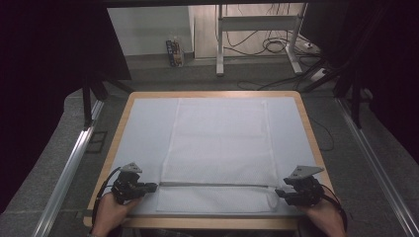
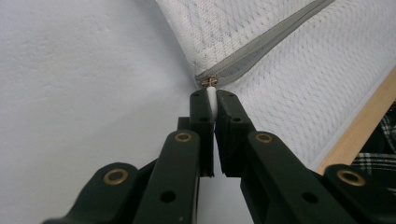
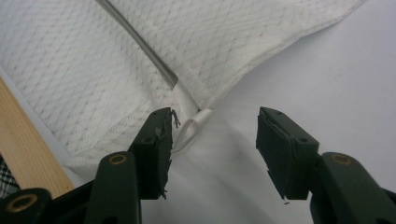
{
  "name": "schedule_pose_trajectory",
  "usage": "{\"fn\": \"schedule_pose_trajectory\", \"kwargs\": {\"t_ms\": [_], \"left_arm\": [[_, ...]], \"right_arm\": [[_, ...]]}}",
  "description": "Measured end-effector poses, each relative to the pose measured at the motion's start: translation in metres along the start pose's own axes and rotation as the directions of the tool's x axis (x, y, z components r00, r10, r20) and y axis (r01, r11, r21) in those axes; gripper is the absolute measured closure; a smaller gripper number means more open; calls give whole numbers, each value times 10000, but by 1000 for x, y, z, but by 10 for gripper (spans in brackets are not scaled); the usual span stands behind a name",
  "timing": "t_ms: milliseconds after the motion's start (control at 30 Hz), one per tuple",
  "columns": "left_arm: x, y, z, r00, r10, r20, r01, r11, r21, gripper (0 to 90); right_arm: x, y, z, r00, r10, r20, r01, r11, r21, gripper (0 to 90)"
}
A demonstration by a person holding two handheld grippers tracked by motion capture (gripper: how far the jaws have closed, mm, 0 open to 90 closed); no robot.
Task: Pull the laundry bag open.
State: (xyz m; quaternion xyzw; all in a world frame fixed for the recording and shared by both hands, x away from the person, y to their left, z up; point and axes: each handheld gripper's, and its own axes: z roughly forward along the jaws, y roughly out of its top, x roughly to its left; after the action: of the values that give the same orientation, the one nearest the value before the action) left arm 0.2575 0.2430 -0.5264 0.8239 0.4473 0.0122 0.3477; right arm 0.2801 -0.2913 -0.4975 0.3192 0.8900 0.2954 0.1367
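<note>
The mesh bag (image 1: pixel 220 148) has its zipper (image 1: pixel 217 184) running nine to three between my left gripper (image 1: pixel 154 187), pinching the pull tab (image 2: pixel 212 95), and my open, empty right gripper (image 1: pixel 279 193).

Quick count: 1 white mesh laundry bag (image 1: pixel 220 148) lying between the tongs, with 1 grey zipper (image 1: pixel 217 184) running from one to the other. 2 grippers: the left gripper (image 1: pixel 148 187) and the right gripper (image 1: pixel 279 193). 1 white pull tab (image 2: pixel 212 100) sits in the left one's jaws, 1 white loop (image 3: pixel 189 130) beside the right one's jaw.
</note>
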Motion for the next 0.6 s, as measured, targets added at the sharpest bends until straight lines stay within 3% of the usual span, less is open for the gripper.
{"fn": "schedule_pose_trajectory", "kwargs": {"t_ms": [100,300,400,467,500,533,600], "left_arm": [[-2,1,1,9997,156,-190,-158,9998,-106,848],[-6,2,2,9969,463,-631,-487,9981,-369,623],[-10,3,2,9898,790,-1184,-871,9940,-655,483],[-11,3,1,9874,872,-1319,-976,9924,-744,401],[-13,4,-1,9818,1009,-1611,-1165,9890,-906,359],[-13,4,-1,9818,1009,-1611,-1165,9890,-906,316],[-15,4,-3,9751,1189,-1870,-1406,9842,-1076,277]], "right_arm": [[0,2,1,10000,18,1,-18,9998,-200,389],[0,4,3,9999,-17,146,25,9985,-540,288],[0,6,2,9997,1,234,18,9967,-813,231],[0,6,1,9997,11,228,10,9958,-912,216],[0,7,0,9996,84,261,-55,9940,-1093,184],[0,7,0,9996,84,261,-55,9940,-1093,184],[-1,8,-1,9993,138,358,-93,9923,-1231,149]]}}
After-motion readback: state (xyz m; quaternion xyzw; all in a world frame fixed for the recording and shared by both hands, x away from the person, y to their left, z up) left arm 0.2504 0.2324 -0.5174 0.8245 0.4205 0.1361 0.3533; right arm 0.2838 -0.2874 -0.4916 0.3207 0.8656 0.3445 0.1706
